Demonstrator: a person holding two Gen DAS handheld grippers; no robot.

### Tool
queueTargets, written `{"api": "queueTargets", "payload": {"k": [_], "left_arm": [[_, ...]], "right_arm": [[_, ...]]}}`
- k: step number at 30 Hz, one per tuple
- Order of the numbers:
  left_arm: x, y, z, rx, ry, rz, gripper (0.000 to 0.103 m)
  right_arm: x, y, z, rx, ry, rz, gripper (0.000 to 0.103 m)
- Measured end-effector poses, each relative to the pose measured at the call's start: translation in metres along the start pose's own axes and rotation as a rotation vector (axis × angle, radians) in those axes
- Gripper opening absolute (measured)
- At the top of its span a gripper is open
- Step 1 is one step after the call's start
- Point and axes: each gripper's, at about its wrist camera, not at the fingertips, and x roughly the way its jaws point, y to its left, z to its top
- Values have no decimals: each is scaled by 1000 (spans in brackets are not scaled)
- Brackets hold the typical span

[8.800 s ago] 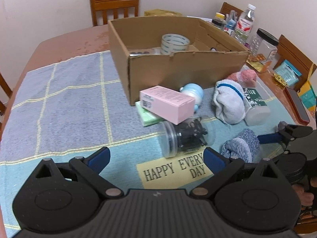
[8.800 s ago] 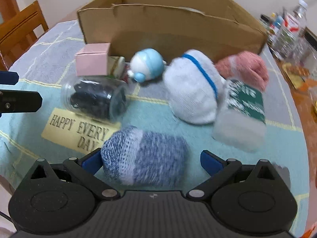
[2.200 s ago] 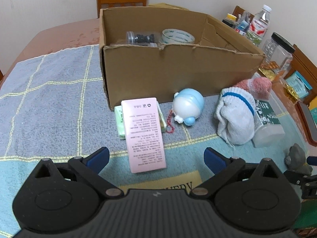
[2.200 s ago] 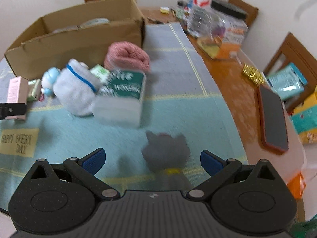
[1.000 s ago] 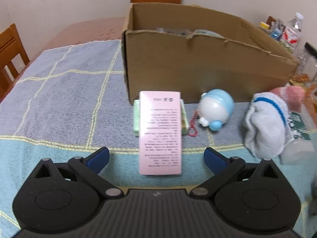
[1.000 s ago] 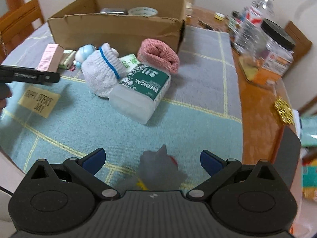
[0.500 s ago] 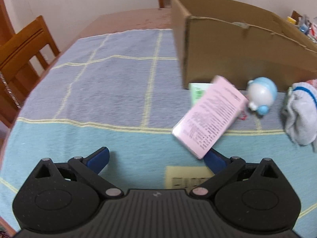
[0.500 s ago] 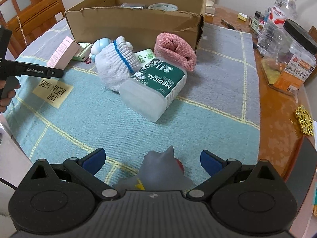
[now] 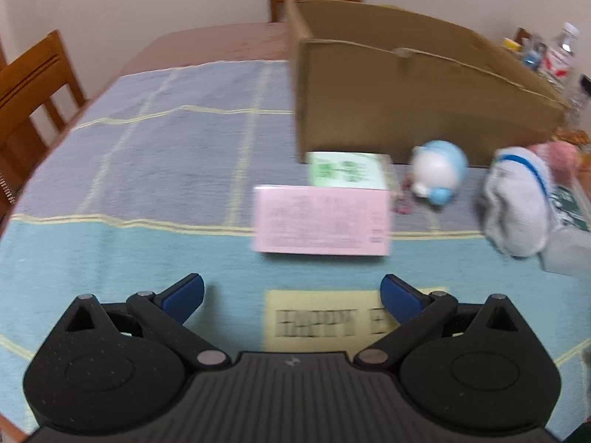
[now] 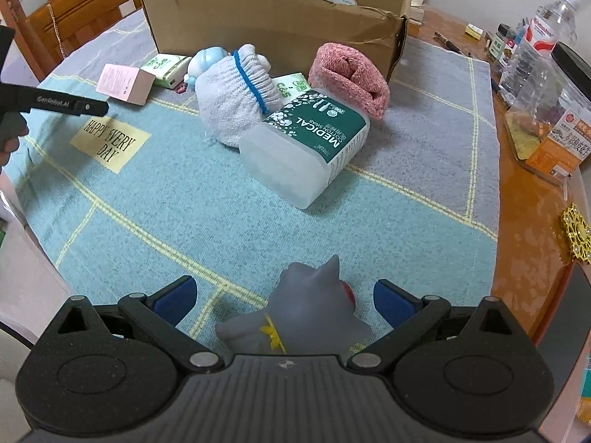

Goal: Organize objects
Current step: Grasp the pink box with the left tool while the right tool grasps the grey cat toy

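My left gripper [image 9: 291, 295] is open and empty, just short of a pink box [image 9: 321, 219] lying crosswise on the cloth. Behind the box lie a green packet [image 9: 345, 170], a blue-white round toy [image 9: 439, 170] and the cardboard box [image 9: 406, 107]. My right gripper [image 10: 284, 295] is open, with a grey horned toy [image 10: 306, 310] lying between its fingers, not squeezed. Ahead in the right wrist view lie a cotton swab tub [image 10: 310, 144], a white sock [image 10: 236, 88], a pink sock [image 10: 351, 77] and the pink box [image 10: 125, 83].
A "HAPPY EVERY DAY" label [image 10: 110, 144] is on the cloth. Bottles and a jar [image 10: 546, 74] stand on the bare wooden table at the right, near a gold ornament [image 10: 576, 236]. Wooden chairs [image 9: 33, 92] stand around the table.
The pink box has gone from tilted at my left gripper's right finger to lying crosswise ahead of it. My left gripper swung right. The right gripper stays over the grey toy.
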Motion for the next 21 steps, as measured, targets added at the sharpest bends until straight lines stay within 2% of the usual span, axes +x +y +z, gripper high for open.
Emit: {"api": "queueTargets", "payload": {"k": [4,13,21], "left_arm": [[14,-18,-1,24,-11,25,102],[27,-18,11,6,-35,16,103],[26,-17,12,-18,-54,32,103]], "right_arm": [[0,0,0,3,-1,2,103],[-1,-1,-3,-7,1,9,103],[0,2,-7,-94,18,44,103]]}}
